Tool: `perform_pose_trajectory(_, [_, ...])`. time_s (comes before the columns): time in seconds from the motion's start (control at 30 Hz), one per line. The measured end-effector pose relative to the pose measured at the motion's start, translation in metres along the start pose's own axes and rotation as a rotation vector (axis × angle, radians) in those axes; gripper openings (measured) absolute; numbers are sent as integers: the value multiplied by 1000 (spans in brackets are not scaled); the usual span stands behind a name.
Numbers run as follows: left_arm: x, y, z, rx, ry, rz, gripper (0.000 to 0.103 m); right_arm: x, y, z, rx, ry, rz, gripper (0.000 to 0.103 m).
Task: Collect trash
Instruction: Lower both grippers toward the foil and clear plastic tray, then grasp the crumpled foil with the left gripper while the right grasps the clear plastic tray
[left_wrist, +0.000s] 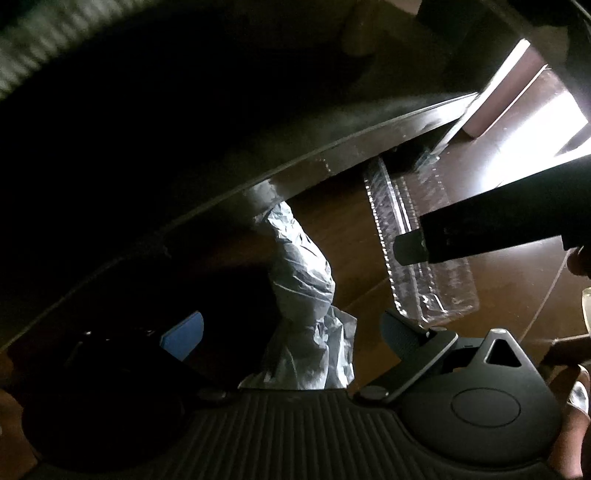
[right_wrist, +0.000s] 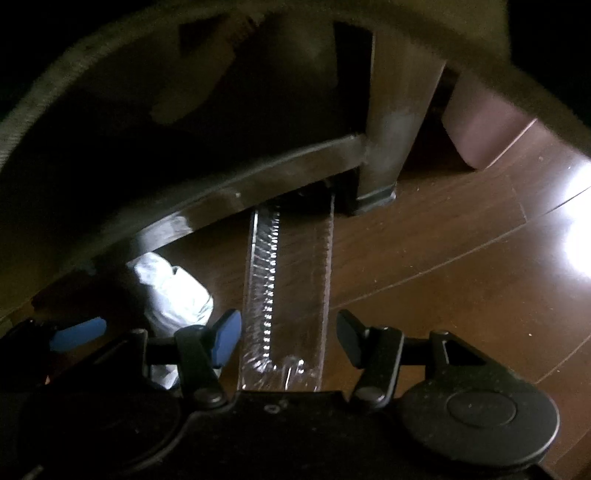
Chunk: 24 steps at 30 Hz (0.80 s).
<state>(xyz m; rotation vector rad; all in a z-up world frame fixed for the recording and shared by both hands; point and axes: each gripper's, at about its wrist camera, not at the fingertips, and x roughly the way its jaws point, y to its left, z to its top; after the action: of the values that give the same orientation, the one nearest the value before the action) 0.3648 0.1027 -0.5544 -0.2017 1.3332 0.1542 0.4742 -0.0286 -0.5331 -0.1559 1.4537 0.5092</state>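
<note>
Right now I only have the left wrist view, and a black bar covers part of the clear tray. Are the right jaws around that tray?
Observer: Yes. In the right wrist view the right gripper is open, with the near end of the clear tray between its jaws, not clamped.
Operator: Where does the tray's far end go?
Observer: It runs under the furniture rail, close beside a leg. The end itself is hidden.
Operator: And the white bag?
Observer: In that view the white bag lies to the left of the right gripper's left finger, outside its jaws.
</note>
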Motion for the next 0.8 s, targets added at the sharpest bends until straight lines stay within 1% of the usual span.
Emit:
perform_pose_trajectory(0.07, [6, -1, 1, -4, 3, 5, 102, 5, 0, 1, 16, 7, 0, 57])
perform_pose_trajectory(0.2, [10, -2, 3, 6, -8, 21, 94, 14, 0, 3, 33, 17, -6, 57])
perform_pose_trajectory(0.27, [11, -2, 5, 7, -10, 19, 93, 17, 2, 2, 26, 24, -18, 57])
perform_pose_trajectory(0.33, [12, -1, 6, 11, -15, 22, 88, 18, 2, 2, 26, 26, -26, 57])
perform_pose_trajectory(0.4, [13, 0, 7, 10, -11, 13, 74, 17, 3, 1, 34, 26, -21, 55])
perform_pose_trajectory(0.43, [14, -1, 8, 11, -5, 15, 70, 16, 3, 0, 34, 23, -28, 54])
perform_pose_trajectory(0.5, [16, 1, 10, -1, 7, 1, 59, 15, 1, 1, 36, 26, -39, 54])
perform_pose_trajectory(0.63, [15, 4, 10, -21, 4, -22, 54, 22, -2, -1, 48, 26, -37, 52])
perform_pose_trajectory(0.67, [15, 4, 10, -19, 3, -25, 50, 22, -2, -2, 53, 27, -41, 52])
perform_pose_trajectory(0.7, [15, 3, 10, -18, 3, -25, 42, 23, -2, -4, 55, 25, -45, 52])
perform_pose_trajectory(0.73, [14, 3, 9, -23, 3, -27, 38, 24, -1, -5, 58, 24, -46, 51])
perform_pose_trajectory(0.8, [14, 10, 7, -60, 7, -48, 35, 24, -2, -6, 66, 22, -46, 47])
